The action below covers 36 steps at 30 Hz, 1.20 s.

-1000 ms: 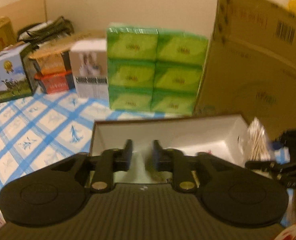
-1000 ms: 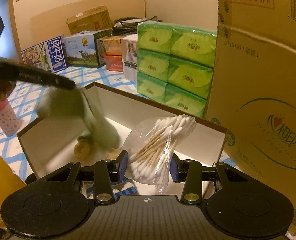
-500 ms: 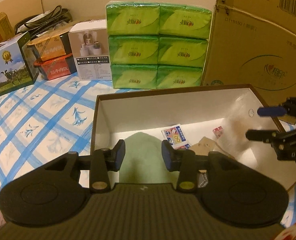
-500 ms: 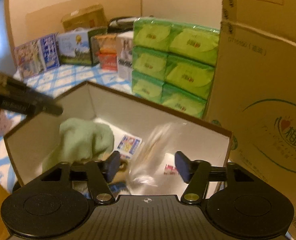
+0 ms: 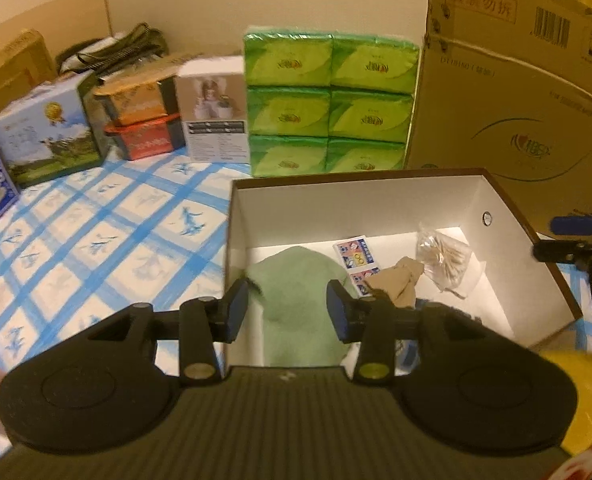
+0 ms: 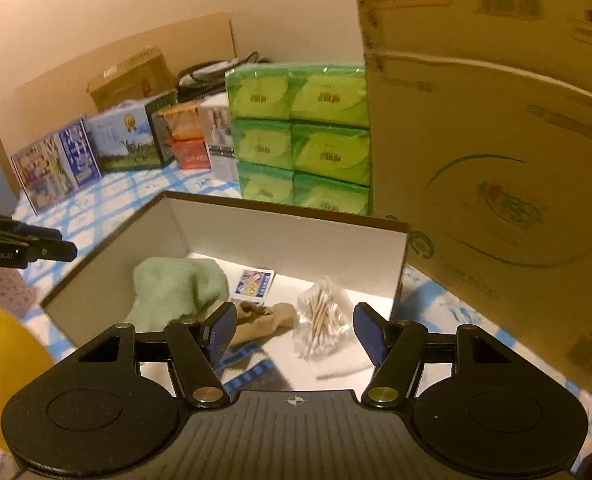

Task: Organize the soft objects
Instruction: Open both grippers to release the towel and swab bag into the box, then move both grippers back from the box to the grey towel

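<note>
Towel (image 5: pixel 296 300), swab bag (image 6: pixel 321 320) in box (image 5: pixel 375 196); both tools empty, jaws apart.

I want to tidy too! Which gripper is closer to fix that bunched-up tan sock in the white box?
Probably the right gripper. Its open jaws sit just in front of the tan sock, beside the cotton swab bag. The left gripper, open too, faces the green cloth instead.

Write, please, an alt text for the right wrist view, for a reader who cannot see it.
The open right gripper hangs empty over a white-lined box that holds a green towel, a bag of cotton swabs, a beige cloth and a small card. Green tissue packs stand behind.
</note>
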Motion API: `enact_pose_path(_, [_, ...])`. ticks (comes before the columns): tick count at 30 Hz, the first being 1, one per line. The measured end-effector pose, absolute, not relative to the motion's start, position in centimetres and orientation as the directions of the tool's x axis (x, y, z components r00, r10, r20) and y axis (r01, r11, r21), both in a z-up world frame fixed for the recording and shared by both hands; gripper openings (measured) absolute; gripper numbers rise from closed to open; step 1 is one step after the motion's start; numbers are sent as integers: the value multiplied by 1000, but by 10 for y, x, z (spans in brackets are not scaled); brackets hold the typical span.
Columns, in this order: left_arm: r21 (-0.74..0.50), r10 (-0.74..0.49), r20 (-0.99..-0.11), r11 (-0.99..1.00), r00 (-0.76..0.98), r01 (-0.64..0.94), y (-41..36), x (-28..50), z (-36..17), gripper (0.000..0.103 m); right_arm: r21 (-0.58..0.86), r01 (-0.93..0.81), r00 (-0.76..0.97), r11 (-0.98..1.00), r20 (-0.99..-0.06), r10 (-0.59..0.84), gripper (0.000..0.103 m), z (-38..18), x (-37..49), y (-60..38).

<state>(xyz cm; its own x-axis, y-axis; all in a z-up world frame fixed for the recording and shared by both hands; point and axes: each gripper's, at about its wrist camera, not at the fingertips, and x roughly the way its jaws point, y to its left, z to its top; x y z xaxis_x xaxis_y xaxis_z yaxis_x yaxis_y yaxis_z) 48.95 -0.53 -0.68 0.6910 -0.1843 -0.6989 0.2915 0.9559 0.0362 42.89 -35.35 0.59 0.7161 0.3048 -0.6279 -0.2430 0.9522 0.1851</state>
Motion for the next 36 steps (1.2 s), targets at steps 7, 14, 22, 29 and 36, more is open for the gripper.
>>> enact_pose_path(7, [21,-184,-682,963,708,270,8,423,18,45,246,-233,734,941,-590,336,65,34,366,-355])
enact_pose_path(14, [7,-163,-700,972,695,236,17,354,24,49,262,-263,735,929,-569,369,65,52,302,-340])
enact_pose_path(22, [1,-140,-698,981,702,196,21,282,26,54,309,-293,718,905,-554,422,65,58,237,-319])
enact_pose_path(29, [-3,-129,-701,984,701,178,21,231,24,59,348,-320,674,881,-570,470,65,52,196,-293])
enact_pose_path(36, [-38,-124,-720,990,683,139,29,189,13,63,398,-311,610,863,-612,503,65,38,173,-278])
